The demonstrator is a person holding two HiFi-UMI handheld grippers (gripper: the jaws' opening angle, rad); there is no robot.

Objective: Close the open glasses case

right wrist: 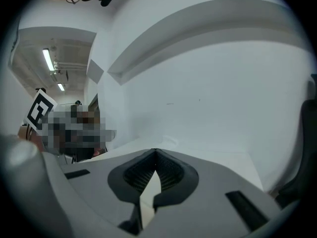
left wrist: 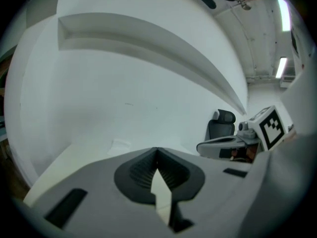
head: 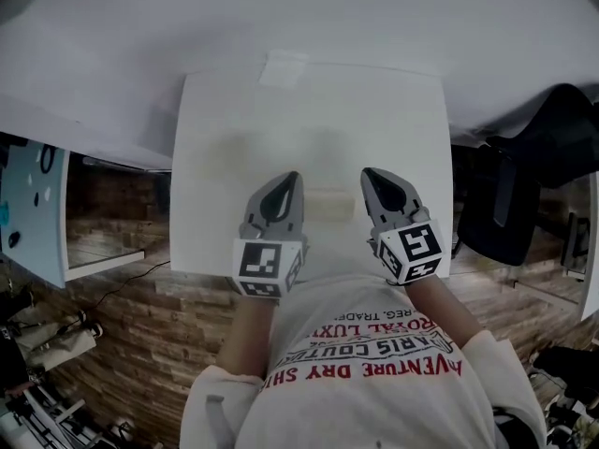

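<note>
Left gripper [head: 292, 178]: jaws pinched tip to tip, nothing between them; its own view [left wrist: 157, 150] shows the same. Right gripper [head: 369, 173]: same state, jaws together and empty [right wrist: 155, 152]. Both sit over the near edge of the white table [head: 234, 110], tips pointing away from us.

Between the two we see a pale, low rectangular thing [head: 329, 204], which we take to be the glasses case. It's washed out against the table, so we can't tell if the lid is up or down. Neither gripper touches it.

Our read: closing not yet started, or not confirmable from here. A small pale patch [head: 284, 66] lies at the far edge, well apart.
</note>
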